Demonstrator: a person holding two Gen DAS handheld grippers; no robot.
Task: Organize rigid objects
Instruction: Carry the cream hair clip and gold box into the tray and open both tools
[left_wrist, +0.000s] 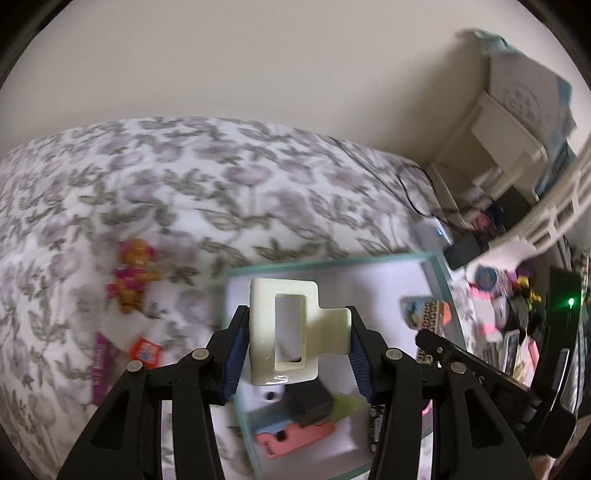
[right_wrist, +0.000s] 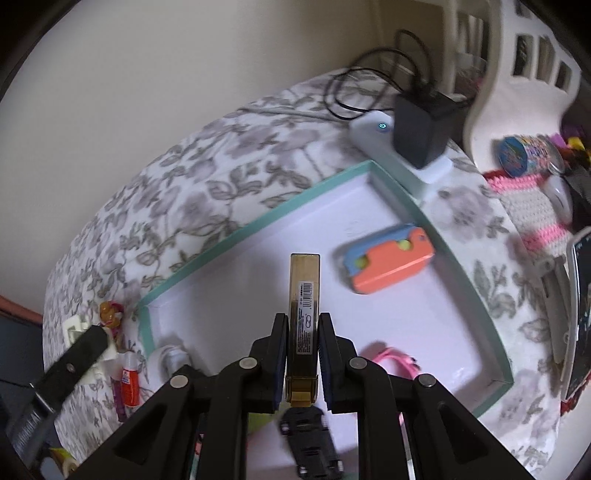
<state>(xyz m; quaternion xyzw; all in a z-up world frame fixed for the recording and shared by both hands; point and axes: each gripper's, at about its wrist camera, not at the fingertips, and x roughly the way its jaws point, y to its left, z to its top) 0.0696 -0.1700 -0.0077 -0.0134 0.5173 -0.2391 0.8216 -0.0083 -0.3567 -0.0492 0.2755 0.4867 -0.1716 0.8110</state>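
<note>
Clip: cream plastic rectangular hair claw clip (left_wrist: 295, 328), gripped by left gripper (left_wrist: 297, 347), above teal-rimmed white tray (left_wrist: 436, 273)
Tube: slim gold barcoded tube (right_wrist: 303, 317), clamped in right gripper (right_wrist: 303, 354), over tray
Tray contents: orange-blue plastic case (right_wrist: 388, 264)
Surroundings: floral bedspread (left_wrist: 166, 184)

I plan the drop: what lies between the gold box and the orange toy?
Only bare white tray floor, in the right wrist view, separates the gold box from the orange toy.
</note>
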